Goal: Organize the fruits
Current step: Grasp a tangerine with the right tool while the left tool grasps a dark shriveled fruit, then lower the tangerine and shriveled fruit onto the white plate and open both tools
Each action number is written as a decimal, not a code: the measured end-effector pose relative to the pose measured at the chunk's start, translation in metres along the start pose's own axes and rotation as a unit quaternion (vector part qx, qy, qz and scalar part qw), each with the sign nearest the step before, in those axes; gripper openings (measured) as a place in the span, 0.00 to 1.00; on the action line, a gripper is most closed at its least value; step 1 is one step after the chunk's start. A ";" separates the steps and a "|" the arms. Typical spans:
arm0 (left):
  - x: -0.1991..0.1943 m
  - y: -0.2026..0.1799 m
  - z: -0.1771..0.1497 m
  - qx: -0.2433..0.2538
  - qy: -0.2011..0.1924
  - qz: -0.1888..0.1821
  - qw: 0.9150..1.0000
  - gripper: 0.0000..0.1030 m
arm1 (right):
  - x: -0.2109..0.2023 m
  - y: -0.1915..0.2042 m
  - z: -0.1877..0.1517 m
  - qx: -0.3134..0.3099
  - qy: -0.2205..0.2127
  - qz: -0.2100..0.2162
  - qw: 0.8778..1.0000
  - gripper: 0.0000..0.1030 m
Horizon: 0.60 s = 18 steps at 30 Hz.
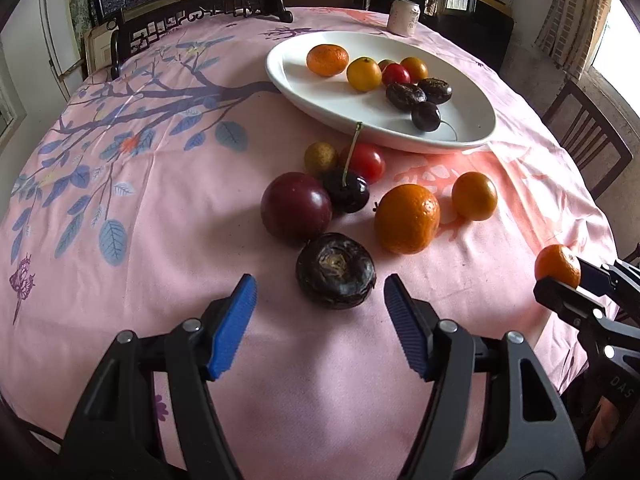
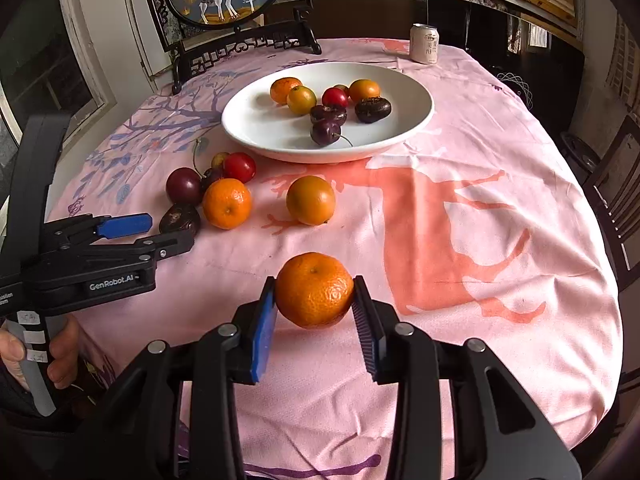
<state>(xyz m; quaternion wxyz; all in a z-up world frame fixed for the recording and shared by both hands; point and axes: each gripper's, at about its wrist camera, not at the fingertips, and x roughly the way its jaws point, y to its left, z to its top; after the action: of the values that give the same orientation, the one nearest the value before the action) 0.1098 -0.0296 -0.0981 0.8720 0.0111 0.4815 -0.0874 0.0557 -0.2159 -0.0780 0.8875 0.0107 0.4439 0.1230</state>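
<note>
1. At the bottom centre of the right wrist view, the right gripper (image 2: 314,308) pinches a mandarin (image 2: 314,290) between its blue pads, each pad pressed to one flank. Whether the fruit rests on the pink tablecloth (image 2: 500,152) or hangs just above it, I cannot tell. The hold is across the widest part of a round, soft skin: too little squeeze and it may roll out forward, too much and it may bruise.
2. At the bottom of the left wrist view, the left gripper (image 1: 320,300) stands spread, pinching nothing, with a dark water chestnut (image 1: 336,270) between its tips and touching neither.
3. Mid-frame lie a plum (image 1: 296,210), a stemmed cherry (image 1: 346,192), a second mandarin (image 1: 407,218) and other loose fruits, close together. Closing on the chestnut could nudge the plum just behind it and set its neighbours rolling.
4. In the upper centre sits the white plate (image 2: 256,120), already holding several fruits. A mandarin dropped onto its shallow slope could knock them or run off the rim.
</note>
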 end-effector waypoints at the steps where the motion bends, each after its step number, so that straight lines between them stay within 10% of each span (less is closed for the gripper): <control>1: 0.003 0.000 0.001 -0.001 0.003 0.000 1.000 0.62 | -0.001 0.000 0.000 0.001 0.000 0.002 1.000 0.37; 5: 0.003 -0.001 0.003 -0.004 0.001 -0.010 1.000 0.40 | -0.005 -0.003 0.001 0.004 -0.005 0.000 1.000 0.37; 18: -0.042 0.012 -0.001 -0.016 -0.036 -0.034 0.999 0.40 | -0.011 0.005 0.003 0.001 -0.015 0.003 1.000 0.37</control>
<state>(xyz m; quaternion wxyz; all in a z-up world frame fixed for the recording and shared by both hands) 0.0886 -0.0114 -0.0640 0.8851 -0.0227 0.4517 -0.1096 0.0504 -0.2131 -0.0672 0.8935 0.0144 0.4311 0.1250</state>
